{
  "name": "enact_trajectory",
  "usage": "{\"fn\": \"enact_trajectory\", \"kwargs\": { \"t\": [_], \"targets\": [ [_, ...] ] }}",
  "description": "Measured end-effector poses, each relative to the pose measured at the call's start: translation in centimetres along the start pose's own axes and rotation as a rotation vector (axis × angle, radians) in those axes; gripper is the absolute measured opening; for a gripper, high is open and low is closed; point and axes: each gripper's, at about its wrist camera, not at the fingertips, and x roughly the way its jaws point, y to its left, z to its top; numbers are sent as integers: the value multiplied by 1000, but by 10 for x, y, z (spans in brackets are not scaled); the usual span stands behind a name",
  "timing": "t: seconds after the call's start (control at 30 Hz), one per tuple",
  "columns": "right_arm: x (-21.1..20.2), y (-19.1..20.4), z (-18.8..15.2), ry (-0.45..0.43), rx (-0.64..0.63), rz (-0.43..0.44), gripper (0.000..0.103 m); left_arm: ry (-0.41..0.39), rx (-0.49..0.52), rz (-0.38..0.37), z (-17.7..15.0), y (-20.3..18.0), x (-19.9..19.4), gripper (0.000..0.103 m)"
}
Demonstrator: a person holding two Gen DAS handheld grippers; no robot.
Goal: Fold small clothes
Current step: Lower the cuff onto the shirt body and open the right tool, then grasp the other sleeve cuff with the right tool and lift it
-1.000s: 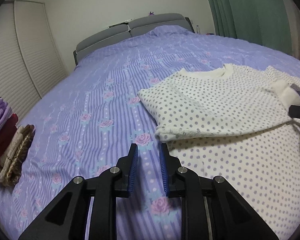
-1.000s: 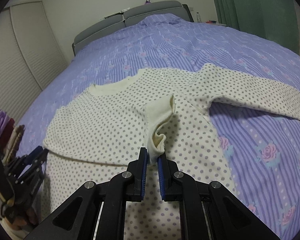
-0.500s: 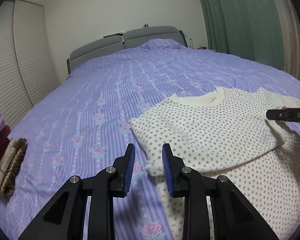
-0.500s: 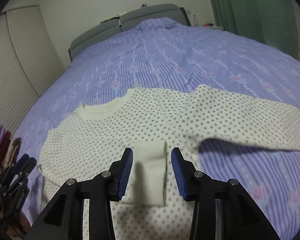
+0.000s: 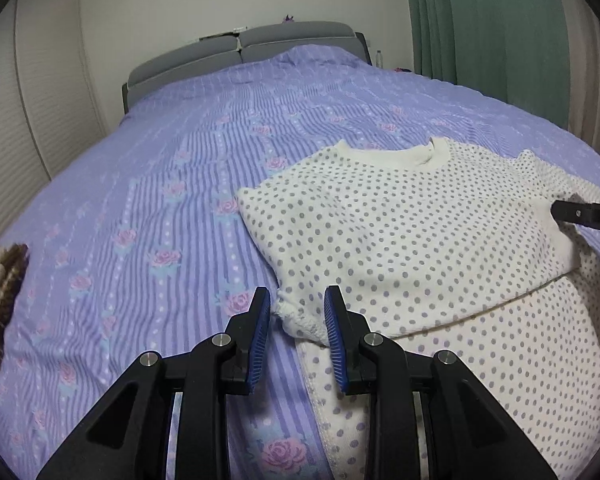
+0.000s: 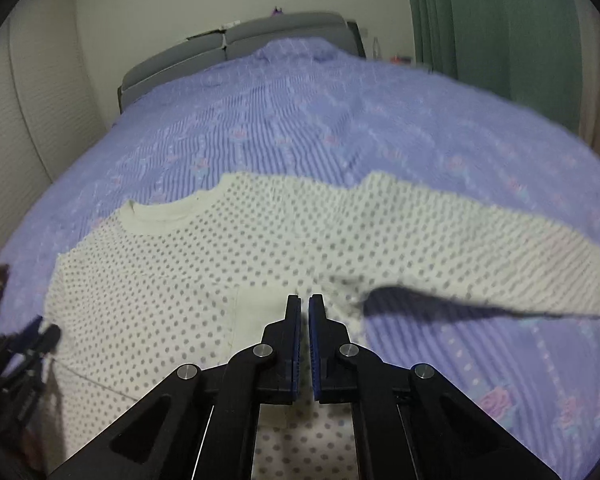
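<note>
The right gripper [image 6: 304, 312] has just snapped shut, empty, above the cuff [image 6: 260, 312]. The left gripper [image 5: 297, 314] stands open around the shirt [image 5: 400, 232] corner; closing carelessly could bunch the fold.

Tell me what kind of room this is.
Most likely a bedroom: a bed with a grey headboard fills the view, green curtains hang at one side, and a dotted top lies spread on the bed.

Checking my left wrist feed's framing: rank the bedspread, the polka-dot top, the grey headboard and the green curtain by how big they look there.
1. bedspread, fills most of the frame.
2. polka-dot top, though nearness to the camera inflates it.
3. green curtain.
4. grey headboard.
Curtain against headboard is unsure: the curtain is cut off by the frame edge.
</note>
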Motion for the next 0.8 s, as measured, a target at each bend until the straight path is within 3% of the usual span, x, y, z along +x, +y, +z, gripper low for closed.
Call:
{"fn": "enact_trajectory", "kwargs": {
  "t": [0.1, 0.17, 0.23, 0.27, 0.4, 0.57, 0.8],
  "targets": [
    [-10, -4, -2, -15, 34, 13, 8, 1, -5, 6, 4, 1, -6, 33],
    [-20, -7, -3, -18, 49, 25, 25, -36, -7, 23, 8, 0, -23, 58],
    [-36, -13, -6, -34, 67, 25, 41, -77, -9, 25, 16, -5, -43, 63],
    [-43, -15, -8, -49, 71, 19, 45, -90, -1, 13, 21, -10, -51, 63],
    [-77, -40, -17, -103, 127, -17, 51, -132, 35, -49, 43, -38, -71, 70],
    [-102, -92, -24, -168, 279, -78, 52, -152, 90, -152, 68, -96, -74, 71],
    [-118, -160, -38, -219, 489, -143, 52, -101, 117, -312, 90, -183, -60, 74]
  ]
}}
